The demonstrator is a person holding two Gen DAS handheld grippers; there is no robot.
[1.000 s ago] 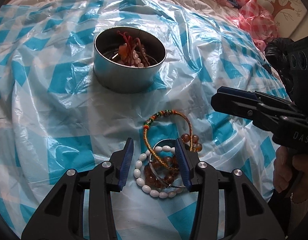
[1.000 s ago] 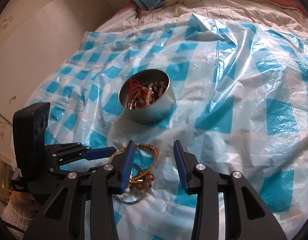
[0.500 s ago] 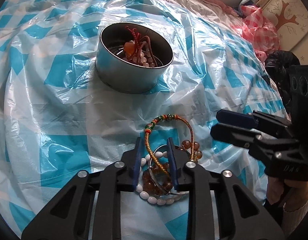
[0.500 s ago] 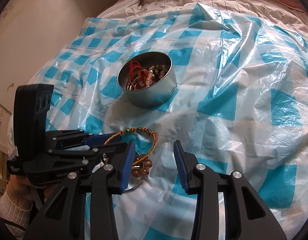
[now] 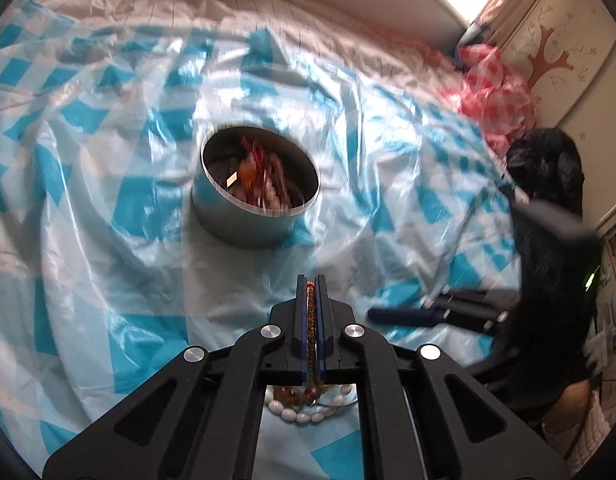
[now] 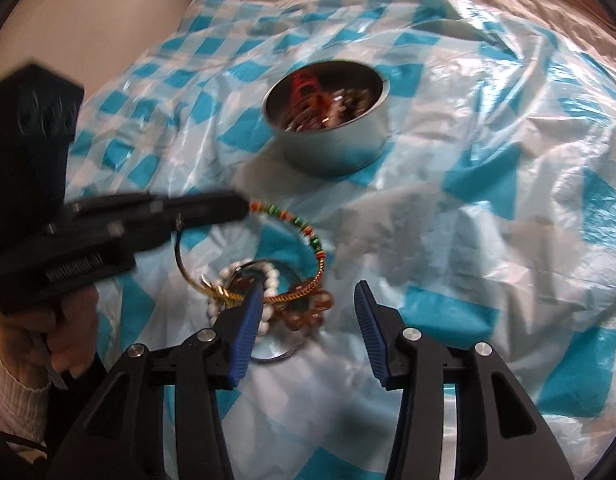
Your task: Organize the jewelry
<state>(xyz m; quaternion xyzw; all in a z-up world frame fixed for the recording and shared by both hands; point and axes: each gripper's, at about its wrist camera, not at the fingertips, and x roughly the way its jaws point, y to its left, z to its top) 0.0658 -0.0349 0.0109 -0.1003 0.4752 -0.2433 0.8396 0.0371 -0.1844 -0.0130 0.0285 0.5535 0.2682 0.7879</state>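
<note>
A round metal tin (image 5: 255,194) (image 6: 327,120) holding red cord and beads stands on the blue-checked plastic sheet. My left gripper (image 5: 311,284) (image 6: 232,210) is shut on a gold and multicoloured beaded bracelet (image 6: 308,236) (image 5: 310,320), lifting one side of it. A white bead bracelet (image 6: 268,280) (image 5: 304,414), an amber bead bracelet (image 6: 308,316) and a thin metal ring (image 6: 282,352) lie in a heap below it. My right gripper (image 6: 308,300) is open and empty, hovering just above the heap.
The plastic sheet (image 6: 487,220) covers a bed with white bedding (image 5: 268,20) behind. A pink checked bag (image 5: 495,92) and a black bag (image 5: 547,160) lie at the right. A wall (image 6: 88,20) runs along the left.
My left gripper has closed on the gold beaded bracelet and raised it. My right gripper has moved in over the heap, still open.
</note>
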